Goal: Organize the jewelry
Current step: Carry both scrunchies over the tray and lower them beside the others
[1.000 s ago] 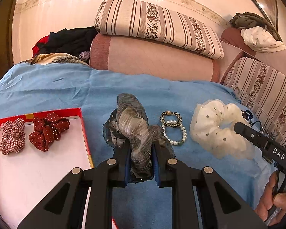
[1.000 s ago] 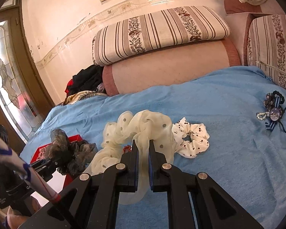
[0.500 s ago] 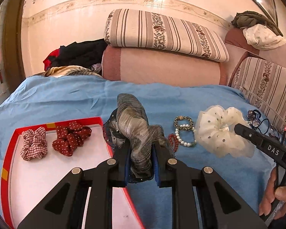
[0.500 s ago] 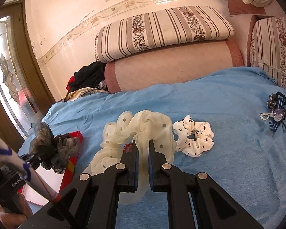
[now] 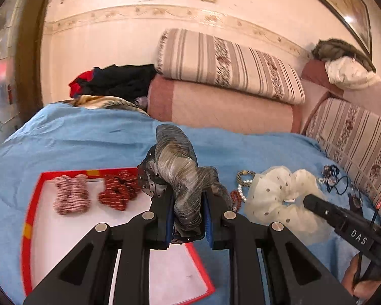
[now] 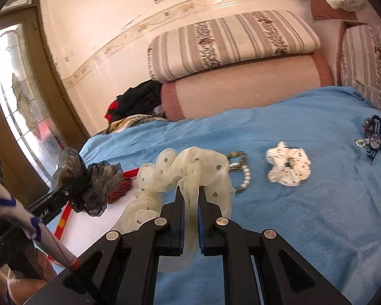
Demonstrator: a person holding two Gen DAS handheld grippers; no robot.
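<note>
Now our left gripper [image 5: 188, 218] clamps the grey gauzy scrunchie [image 5: 183, 178] above the red-rimmed tray [image 5: 31, 203], our right gripper [image 6: 190, 218] pinches the cream dotted scrunchie [image 6: 185, 172]; loose folds could snag when released

White capital letters "DAS" can be read on the black body of the right gripper [image 5: 307, 201], seen from the left wrist view where it reaches in at the right edge. In the right wrist view, the black side of the left gripper [image 6: 85, 178] carries small white lettering of which only the end, ".AI", is legible; the start is cut off by a sleeve. Another small white mark lower on that tool is too blurred to read.
</note>
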